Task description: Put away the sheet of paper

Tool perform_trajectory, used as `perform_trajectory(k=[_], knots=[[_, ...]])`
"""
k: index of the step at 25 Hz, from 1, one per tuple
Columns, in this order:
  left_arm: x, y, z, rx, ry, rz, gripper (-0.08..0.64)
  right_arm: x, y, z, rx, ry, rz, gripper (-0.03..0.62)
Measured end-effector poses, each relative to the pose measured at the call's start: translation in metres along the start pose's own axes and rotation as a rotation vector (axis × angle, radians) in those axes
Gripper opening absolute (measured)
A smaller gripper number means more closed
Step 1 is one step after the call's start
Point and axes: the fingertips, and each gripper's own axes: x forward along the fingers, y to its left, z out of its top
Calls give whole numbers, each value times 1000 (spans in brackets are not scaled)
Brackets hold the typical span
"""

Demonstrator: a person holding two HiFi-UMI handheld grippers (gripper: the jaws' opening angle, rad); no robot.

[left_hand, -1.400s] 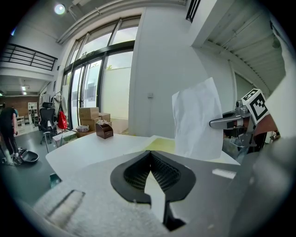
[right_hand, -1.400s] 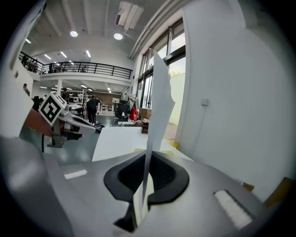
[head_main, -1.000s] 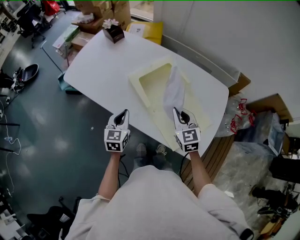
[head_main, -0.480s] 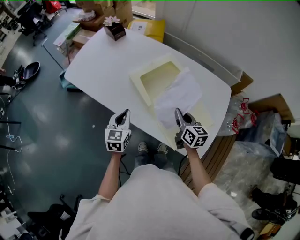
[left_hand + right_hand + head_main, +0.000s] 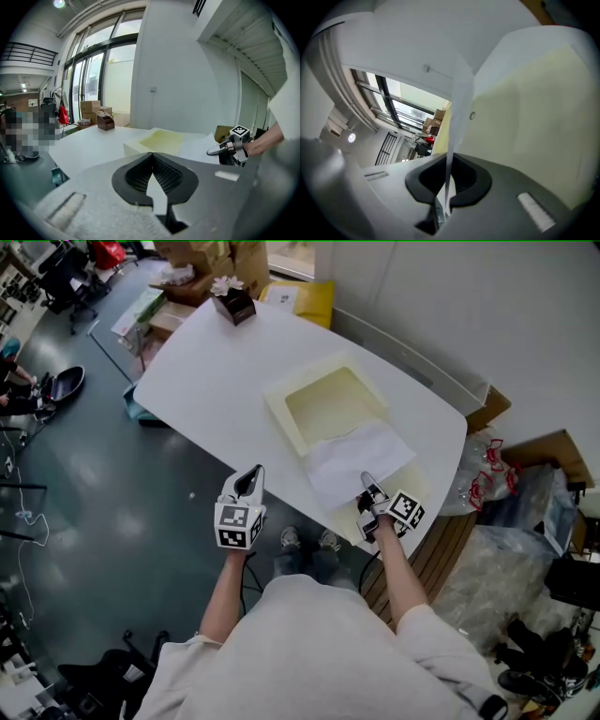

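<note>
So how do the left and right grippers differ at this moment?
The right gripper has its fingers pinched on the near edge of the sheet of paper; the left gripper has its fingers together on nothing. The right gripper is rolled sideways, its marker cube tilted; the left gripper sits level. The right gripper is over the cream tray; the left gripper is by the near edge of the table. Both are shut.

The sheet of paper (image 5: 356, 457) looks thin and matt, the tray (image 5: 279, 416) matt, the table (image 5: 206, 371) smooth
</note>
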Motion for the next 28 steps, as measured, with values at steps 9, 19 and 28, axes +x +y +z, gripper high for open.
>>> perform_trajectory(k=[9, 19, 28], knots=[[-2, 8, -2, -4, 8, 15, 0, 8, -31, -4, 67, 56, -69, 2], [-6, 27, -8, -28, 17, 55, 0, 48, -20, 9, 47, 79, -81, 2], [-10, 48, -11, -43, 36, 109, 0, 94, -18, 28, 57, 92, -86, 2]])
